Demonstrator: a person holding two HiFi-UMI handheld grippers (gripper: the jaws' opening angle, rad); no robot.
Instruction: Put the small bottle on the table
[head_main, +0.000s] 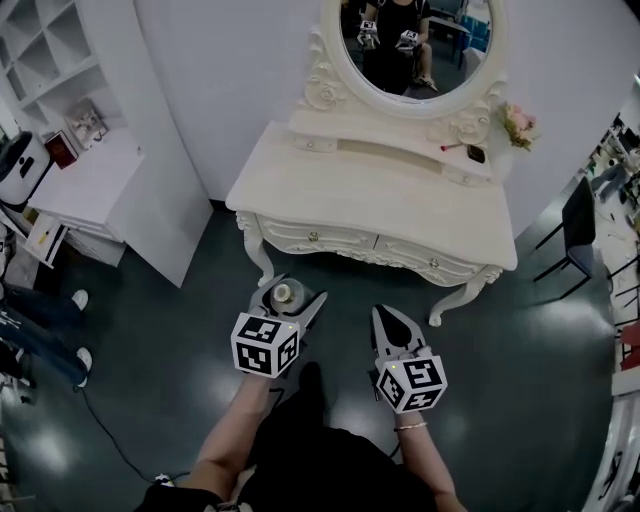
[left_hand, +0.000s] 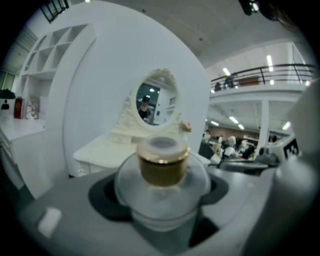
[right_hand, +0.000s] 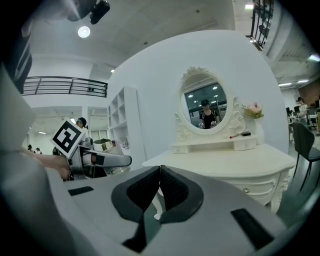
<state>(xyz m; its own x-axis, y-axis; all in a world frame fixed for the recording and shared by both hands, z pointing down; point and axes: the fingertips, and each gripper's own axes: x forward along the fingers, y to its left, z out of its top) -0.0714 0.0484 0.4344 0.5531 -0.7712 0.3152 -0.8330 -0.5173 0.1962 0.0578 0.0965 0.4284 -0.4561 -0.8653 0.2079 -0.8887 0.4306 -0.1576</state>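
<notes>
**Bottle carried upright, short of the worktop**

The left gripper (head_main: 293, 291) is clamped around the small bottle (left_hand: 161, 166). Its jaws stand wide because the clear, round body fills the span between them. The bottle sits upright in that hold with its gold cap (left_hand: 162, 161) on top, which probably keeps it ready to be set down on its base without tipping.

The right gripper (right_hand: 160, 175) is pinched closed with nothing between its jaws. It hangs level beside the left gripper, seemingly kept out of the way, since the job needs only one hold.

Both grippers point toward the cream worktop (head_main: 400, 205), which lies ahead of them below an oval mirror (head_main: 410, 45). In the head view they are over the dark floor (head_main: 180, 330), with a gap to the front edge of the worktop. The bottle is therefore not yet above it, so the placement looks unstarted. The broad bare surface straight ahead of the left gripper appears to offer ample room.
</notes>
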